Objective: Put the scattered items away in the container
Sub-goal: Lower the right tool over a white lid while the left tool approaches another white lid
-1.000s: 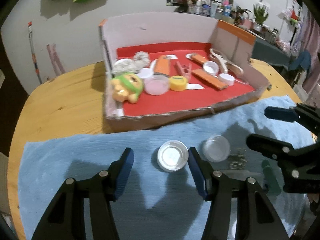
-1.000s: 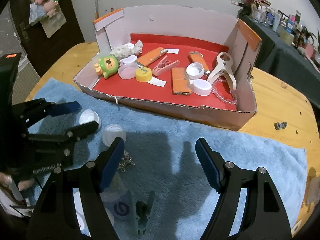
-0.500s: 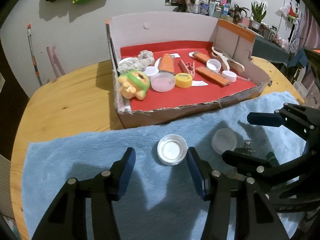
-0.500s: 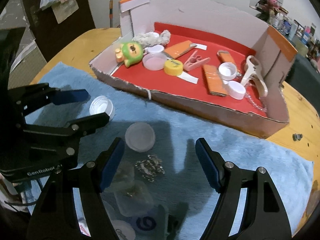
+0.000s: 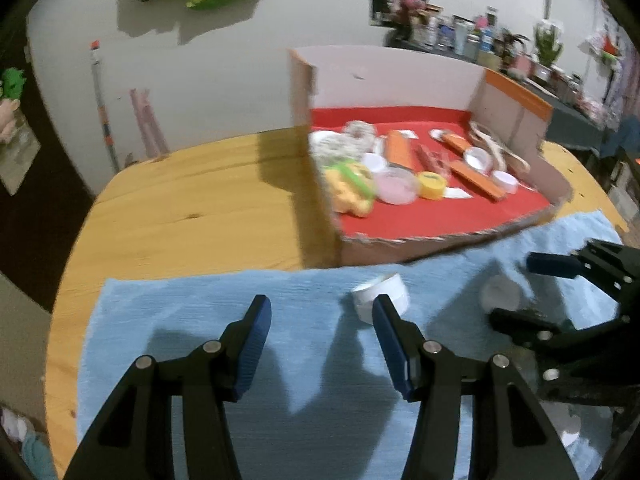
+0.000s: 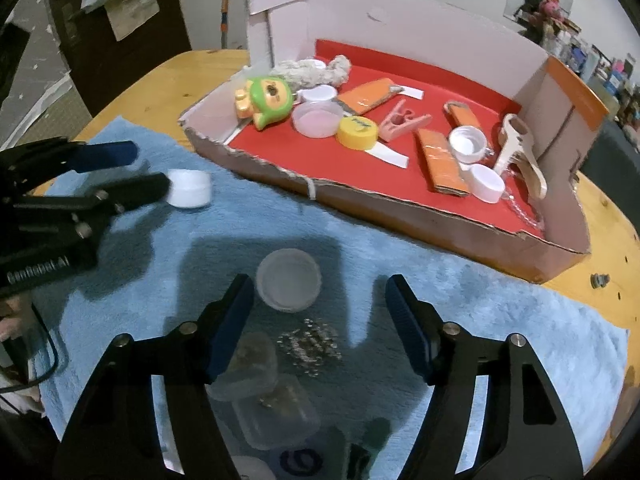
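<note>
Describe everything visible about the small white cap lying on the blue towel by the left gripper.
The white cap is a small round plastic lid, opaque white, tipped onto its side on the blue towel, short of the cardboard box. In the left wrist view it shows a ribbed wall and an open hollow face. It lies outside the left gripper, against the outer side of one finger; whether they touch is unclear. Motion blur hides finer detail.

Two orange packets [image 6: 442,160], four white caps [image 6: 466,144].
</note>
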Motion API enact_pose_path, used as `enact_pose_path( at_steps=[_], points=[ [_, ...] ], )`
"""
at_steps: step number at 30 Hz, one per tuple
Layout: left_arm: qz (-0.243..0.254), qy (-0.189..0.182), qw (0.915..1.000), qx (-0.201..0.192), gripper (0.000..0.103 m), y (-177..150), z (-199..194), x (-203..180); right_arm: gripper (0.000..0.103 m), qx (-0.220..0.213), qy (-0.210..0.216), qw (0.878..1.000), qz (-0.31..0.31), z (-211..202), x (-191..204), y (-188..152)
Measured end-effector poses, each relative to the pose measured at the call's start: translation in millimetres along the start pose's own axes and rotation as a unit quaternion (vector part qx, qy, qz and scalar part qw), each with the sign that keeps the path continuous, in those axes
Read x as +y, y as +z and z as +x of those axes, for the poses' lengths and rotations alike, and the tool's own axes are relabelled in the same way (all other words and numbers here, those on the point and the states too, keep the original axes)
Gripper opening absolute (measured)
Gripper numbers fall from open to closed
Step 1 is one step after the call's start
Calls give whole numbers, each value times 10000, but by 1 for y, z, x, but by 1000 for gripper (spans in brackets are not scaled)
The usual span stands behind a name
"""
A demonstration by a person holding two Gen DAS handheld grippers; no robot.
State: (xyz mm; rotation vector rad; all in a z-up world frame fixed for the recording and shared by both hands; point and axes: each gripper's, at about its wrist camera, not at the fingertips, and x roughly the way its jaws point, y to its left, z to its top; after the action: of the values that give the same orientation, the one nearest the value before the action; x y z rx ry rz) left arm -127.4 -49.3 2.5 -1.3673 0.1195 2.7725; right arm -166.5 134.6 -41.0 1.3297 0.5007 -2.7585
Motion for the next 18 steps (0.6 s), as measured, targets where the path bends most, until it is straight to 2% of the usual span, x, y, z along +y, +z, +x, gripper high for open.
enact_pose_path(
  at_steps=[1,4,11,18],
  points=[
    [-41,30,10000,3,55,0,0,3,67,-14,27,10000,27,-1,-1,0],
    [-99,-216,9997,71,55,-2,0,4,67,-40,50,10000,-8,-1,0,1],
    [274,-404,9988,79,55,-10,-2,-19,64,-14,1,9998,-195,5,10,0],
    [314,-649,9973,110,55,-9,0,-27,60,-36,60,9999,-126,5,7,0]
  ],
)
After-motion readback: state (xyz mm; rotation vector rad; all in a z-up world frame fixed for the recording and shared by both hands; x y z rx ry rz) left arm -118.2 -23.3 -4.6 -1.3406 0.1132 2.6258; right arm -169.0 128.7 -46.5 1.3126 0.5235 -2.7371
